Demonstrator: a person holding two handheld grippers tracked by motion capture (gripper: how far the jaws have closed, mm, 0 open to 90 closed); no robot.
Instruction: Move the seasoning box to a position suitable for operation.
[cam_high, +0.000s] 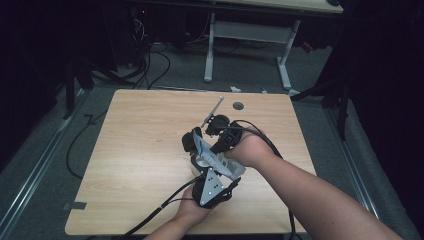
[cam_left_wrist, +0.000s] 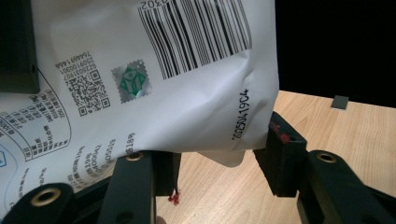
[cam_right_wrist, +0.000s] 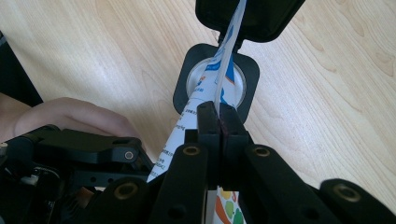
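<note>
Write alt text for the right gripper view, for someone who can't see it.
The right gripper pinches the thin edge of a white printed pouch between its shut black jaws, above a wooden table. The pouch runs away from the camera toward a black-framed round part beyond, with a hand at the left.

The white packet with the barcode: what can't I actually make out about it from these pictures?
- Brand or contents: in the left gripper view the white packet runs off the top and left edges, and its small print is too fine to read.
- Its overall shape: in the high view both hands and the left tool cover it.
- Its front: in the right gripper view the right tool, pinching it edge-on, hides it.
</note>
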